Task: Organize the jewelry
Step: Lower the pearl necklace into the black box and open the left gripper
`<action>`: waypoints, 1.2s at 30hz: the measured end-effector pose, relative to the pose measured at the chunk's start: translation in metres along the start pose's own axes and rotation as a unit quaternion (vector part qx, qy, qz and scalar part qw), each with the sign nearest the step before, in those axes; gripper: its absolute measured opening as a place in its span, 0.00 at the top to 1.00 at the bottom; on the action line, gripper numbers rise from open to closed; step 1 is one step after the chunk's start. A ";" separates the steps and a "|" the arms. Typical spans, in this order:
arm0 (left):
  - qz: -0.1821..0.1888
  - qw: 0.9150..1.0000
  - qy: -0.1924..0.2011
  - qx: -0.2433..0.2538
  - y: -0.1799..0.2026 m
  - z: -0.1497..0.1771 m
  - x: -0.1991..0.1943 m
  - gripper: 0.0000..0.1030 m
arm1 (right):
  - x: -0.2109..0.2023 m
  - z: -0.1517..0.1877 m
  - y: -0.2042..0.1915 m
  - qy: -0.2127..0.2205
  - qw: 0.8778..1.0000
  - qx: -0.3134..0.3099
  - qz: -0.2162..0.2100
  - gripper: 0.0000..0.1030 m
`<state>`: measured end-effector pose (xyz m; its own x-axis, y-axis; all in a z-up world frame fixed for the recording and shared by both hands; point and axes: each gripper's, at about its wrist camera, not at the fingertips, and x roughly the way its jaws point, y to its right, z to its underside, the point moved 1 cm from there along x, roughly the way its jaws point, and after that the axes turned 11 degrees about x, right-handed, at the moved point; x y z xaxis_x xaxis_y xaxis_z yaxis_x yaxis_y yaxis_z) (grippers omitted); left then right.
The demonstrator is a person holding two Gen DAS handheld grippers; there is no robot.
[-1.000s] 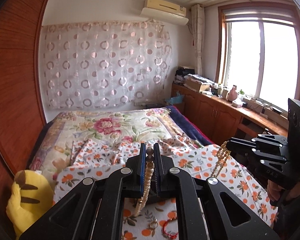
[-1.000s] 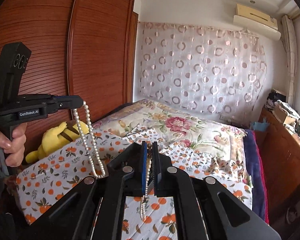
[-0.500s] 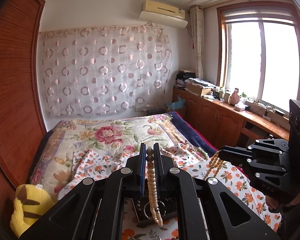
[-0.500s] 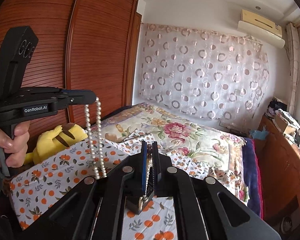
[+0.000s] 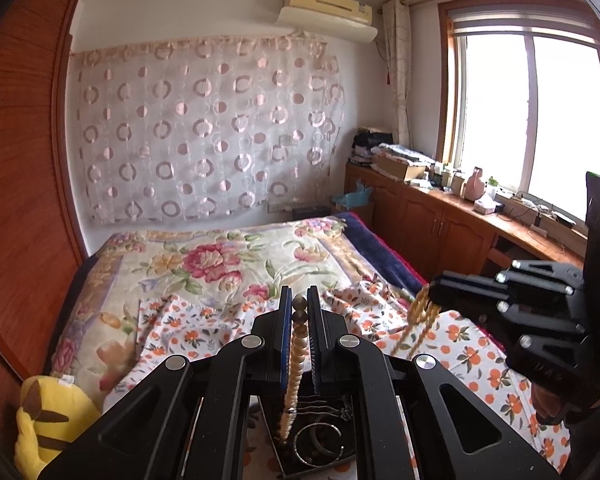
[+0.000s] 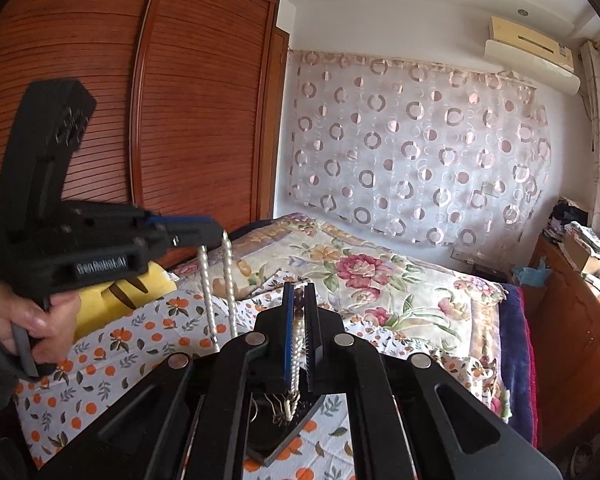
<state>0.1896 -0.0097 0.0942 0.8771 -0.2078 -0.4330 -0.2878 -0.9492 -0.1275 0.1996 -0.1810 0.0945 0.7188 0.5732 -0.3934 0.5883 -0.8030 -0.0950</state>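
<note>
My left gripper (image 5: 299, 312) is shut on a pearl bead necklace (image 5: 294, 364) that hangs down over a black jewelry tray (image 5: 342, 458) on the orange-print cloth. In the right wrist view the left gripper (image 6: 204, 226) holds two white strands of the necklace (image 6: 228, 284). My right gripper (image 6: 299, 300) is shut on the same necklace (image 6: 296, 354), its end dangling over the black tray (image 6: 300, 428). In the left wrist view the right gripper (image 5: 434, 280) holds the beads (image 5: 418, 316) at the right.
The tray holds bangles (image 5: 318, 446) and chains. A yellow plush toy (image 5: 48, 420) lies at the bed's left edge by the wooden wardrobe (image 6: 204, 112). A floral quilt (image 5: 228, 260) covers the bed; a wooden cabinet (image 5: 440, 224) runs under the window.
Both grippers rose with the necklace and moved over the black tray, which now shows below the hanging strands. The views tilted up toward the wall.
</note>
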 end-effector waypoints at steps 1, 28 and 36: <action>0.001 1.000 -0.006 -0.002 -0.002 0.004 0.006 0.93 | 0.004 -0.001 0.001 0.000 1.000 0.000 -0.001 0.95; 0.021 0.994 -0.104 -0.029 -0.003 0.092 0.059 0.93 | 0.080 0.053 0.011 -0.089 0.995 0.031 -0.025 0.93; 0.022 0.993 -0.109 -0.027 0.000 0.095 0.062 0.93 | 0.080 0.060 0.012 -0.099 0.994 0.035 -0.017 0.73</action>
<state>0.2075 0.0002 -0.0175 0.7578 -0.1995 -0.6212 -0.2989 -0.9525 -0.0587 0.2418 -0.1547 0.0067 0.6077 0.5617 -0.5614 0.5780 -0.7976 -0.1725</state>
